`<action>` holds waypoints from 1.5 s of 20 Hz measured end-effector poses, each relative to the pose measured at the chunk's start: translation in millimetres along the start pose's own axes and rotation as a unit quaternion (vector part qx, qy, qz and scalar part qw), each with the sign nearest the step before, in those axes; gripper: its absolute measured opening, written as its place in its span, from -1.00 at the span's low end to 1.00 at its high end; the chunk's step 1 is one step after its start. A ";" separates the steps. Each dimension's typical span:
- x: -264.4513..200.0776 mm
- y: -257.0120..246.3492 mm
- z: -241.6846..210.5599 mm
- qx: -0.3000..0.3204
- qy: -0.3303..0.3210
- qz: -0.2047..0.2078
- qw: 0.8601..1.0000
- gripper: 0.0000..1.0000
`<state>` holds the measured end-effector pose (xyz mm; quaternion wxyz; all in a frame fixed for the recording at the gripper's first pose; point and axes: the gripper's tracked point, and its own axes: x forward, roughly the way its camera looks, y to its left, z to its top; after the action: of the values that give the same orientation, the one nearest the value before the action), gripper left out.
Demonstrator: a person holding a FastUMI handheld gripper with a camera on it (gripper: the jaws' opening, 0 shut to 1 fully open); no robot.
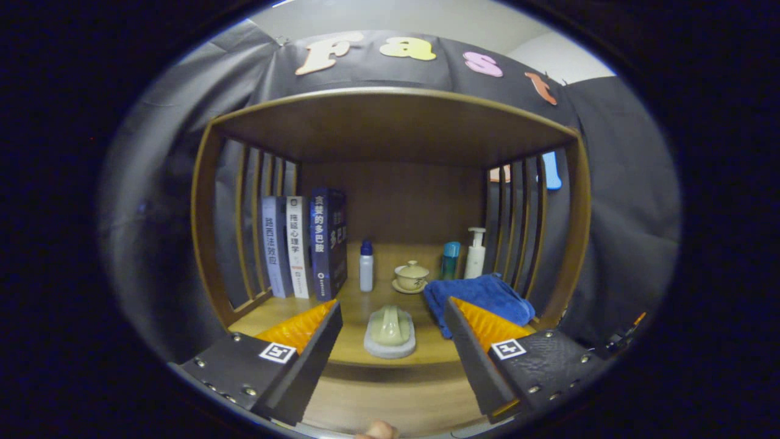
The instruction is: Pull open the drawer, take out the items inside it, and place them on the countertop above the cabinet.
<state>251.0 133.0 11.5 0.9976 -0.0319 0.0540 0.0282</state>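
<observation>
We hold the gripper (390, 332) in front of a wooden cabinet (210, 244) with its fingers spread wide and nothing between them, so they are released and grasping nothing. Between them and a little ahead, a pale green lidded dish (390, 332) sits on the countertop (359, 353) near its front edge. Beyond it stand three books (303, 247) on the left, a small white bottle (365, 266), a lidded teacup on a saucer (411, 276), a teal bottle (450, 260) and a white pump bottle (475, 253), with a folded blue towel (481, 296) just ahead of the right finger. Below the front edge of the countertop we see a flat wooden panel (390, 399) that we take to be the drawer front; we cannot make out a handle, and it looks closed. A fingertip (379, 430) shows beneath it. We cannot tell whether any of the things on the countertop came from the drawer. As we judge it, the task is at its start: the drawer has yet to be pulled open, and its contents, hidden from us, remain to be lifted out and set up on the countertop.
</observation>
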 end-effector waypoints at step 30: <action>-83.7 10.7 -175.6 -0.012 0.119 -0.012 0.993 0.95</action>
<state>148.6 127.5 -154.1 0.9839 -0.0479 0.1717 0.0128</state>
